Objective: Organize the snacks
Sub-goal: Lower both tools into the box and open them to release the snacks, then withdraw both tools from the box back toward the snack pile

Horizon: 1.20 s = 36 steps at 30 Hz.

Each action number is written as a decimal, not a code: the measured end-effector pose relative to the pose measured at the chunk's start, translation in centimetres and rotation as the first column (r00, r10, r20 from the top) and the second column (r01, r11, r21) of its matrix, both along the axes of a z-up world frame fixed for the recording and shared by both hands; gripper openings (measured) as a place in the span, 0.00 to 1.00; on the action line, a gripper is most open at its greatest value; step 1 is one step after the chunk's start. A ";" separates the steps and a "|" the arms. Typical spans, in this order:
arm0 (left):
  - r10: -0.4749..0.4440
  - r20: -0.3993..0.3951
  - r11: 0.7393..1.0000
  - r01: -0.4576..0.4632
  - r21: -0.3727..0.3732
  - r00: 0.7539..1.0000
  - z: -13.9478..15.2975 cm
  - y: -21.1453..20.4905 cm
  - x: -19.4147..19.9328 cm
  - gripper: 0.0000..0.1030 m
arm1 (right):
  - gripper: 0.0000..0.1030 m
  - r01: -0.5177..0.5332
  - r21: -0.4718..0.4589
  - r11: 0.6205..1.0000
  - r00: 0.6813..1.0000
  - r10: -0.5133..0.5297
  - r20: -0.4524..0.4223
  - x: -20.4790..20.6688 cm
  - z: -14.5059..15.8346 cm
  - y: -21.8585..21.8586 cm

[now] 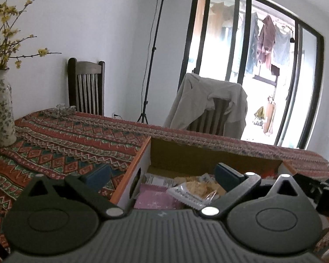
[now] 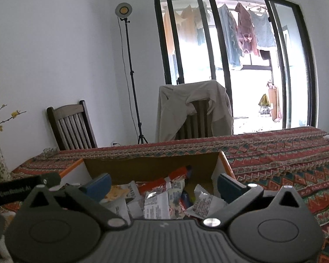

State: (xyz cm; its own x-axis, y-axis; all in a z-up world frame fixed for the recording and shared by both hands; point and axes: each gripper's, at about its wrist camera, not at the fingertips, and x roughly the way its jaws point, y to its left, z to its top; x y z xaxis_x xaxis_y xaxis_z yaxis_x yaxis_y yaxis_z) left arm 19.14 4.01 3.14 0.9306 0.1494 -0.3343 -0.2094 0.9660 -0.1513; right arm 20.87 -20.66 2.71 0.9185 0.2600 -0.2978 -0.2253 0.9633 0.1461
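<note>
An open cardboard box (image 1: 142, 153) with an orange rim sits on the patterned tablecloth and holds several snack packets. In the left wrist view a clear packet of pale snacks (image 1: 197, 191) and a pink packet (image 1: 152, 199) lie inside. My left gripper (image 1: 162, 176) is open and empty, straddling the box's left wall. In the right wrist view the box (image 2: 222, 164) holds white, orange and blue packets (image 2: 157, 203). My right gripper (image 2: 164, 185) is open and empty, just above them.
A floral vase (image 1: 1, 109) with yellow blossoms stands at the table's left. Two wooden chairs (image 1: 86, 87) stand behind the table, one draped with a beige garment (image 1: 203, 103). A lamp on a tripod (image 1: 151, 65) stands by the wall.
</note>
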 end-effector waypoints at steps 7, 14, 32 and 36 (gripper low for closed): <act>-0.018 0.007 1.000 0.018 -0.024 1.000 1.7 0.0 -1.6 1.00 | 1.00 0.006 -0.033 0.999 1.000 -0.005 0.020 -1.7 1.9 0.1; -0.049 -0.013 0.999 0.049 -0.013 0.999 2.1 -0.4 -4.3 1.00 | 1.00 0.000 -0.055 0.998 1.000 0.001 0.015 -4.3 2.7 -0.4; -0.153 -0.208 0.984 0.169 0.060 0.966 -0.7 -3.0 -10.1 1.00 | 1.00 0.005 -0.080 0.997 0.997 -0.012 -0.079 -11.3 0.0 -3.8; -0.185 -0.264 0.975 0.211 0.074 0.947 -2.1 -3.8 -10.8 1.00 | 1.00 0.009 -0.079 0.997 0.994 -0.018 -0.105 -12.4 -1.1 -4.6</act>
